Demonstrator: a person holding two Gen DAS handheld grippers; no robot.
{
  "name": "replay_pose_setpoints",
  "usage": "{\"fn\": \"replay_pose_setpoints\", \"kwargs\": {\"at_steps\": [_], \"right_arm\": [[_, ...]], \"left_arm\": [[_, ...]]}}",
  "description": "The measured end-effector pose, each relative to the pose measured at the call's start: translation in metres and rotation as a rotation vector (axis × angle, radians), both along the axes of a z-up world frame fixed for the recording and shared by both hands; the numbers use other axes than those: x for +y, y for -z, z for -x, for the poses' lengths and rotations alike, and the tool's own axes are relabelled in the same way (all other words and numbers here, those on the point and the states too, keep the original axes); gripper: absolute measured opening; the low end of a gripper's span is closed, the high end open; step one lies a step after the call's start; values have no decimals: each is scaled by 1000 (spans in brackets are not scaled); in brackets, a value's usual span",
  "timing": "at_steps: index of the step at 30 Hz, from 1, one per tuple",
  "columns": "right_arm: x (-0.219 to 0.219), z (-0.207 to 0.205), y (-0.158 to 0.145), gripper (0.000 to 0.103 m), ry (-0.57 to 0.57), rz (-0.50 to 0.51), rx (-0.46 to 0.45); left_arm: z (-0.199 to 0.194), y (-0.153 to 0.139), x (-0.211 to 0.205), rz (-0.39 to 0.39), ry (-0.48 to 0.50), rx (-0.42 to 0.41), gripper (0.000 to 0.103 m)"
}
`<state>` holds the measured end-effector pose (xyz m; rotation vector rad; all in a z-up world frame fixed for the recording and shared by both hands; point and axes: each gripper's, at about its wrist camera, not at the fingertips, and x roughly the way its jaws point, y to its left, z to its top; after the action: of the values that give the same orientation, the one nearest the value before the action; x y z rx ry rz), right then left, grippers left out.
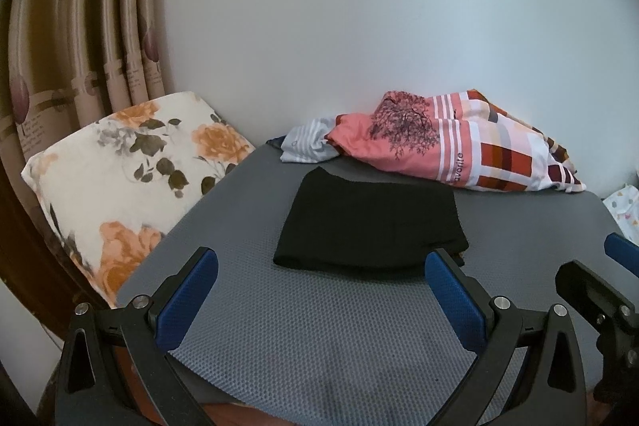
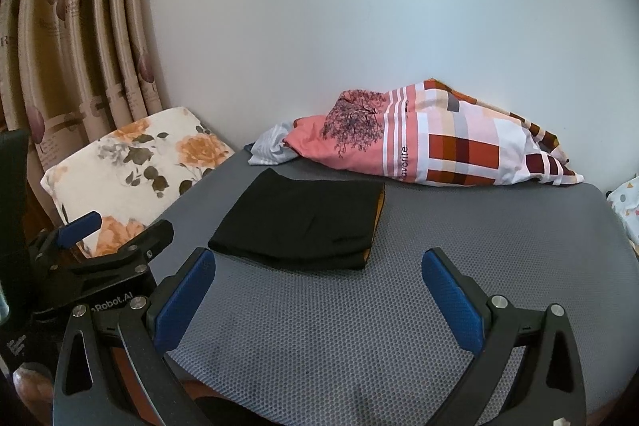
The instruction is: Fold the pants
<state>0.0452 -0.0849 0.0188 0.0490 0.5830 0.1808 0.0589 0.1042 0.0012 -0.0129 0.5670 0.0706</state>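
On grey mat (image 1: pixel 319 346), black pants (image 1: pixel 371 222) folded flat

The pants (image 1: pixel 369 222) are laid folded on the mat (image 1: pixel 319 326), near its middle and toward the far edge. A blanket (image 1: pixel 463 138) is heaped along the mat's far edge, behind the pants and out to the far right corner, against the wall (image 1: pixel 359 6). A pillow (image 1: pixel 124 178) is propped at the mat's left edge, with a curtain (image 1: pixel 80 26) hung behind it. Both grippers are held over the near edge, jaws apart, left gripper (image 1: pixel 319 290) beside right gripper (image 2: pixel 317 290), short of the pants
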Motion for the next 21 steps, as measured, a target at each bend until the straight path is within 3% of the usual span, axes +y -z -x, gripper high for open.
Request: {"fn": "replay_pose_setpoints", "kwargs": {"at_steps": [21], "right_arm": [[4, -14, 7, 103, -5, 10, 14]], "left_arm": [[-23, 15, 8, 3, -12, 26, 103]]}}
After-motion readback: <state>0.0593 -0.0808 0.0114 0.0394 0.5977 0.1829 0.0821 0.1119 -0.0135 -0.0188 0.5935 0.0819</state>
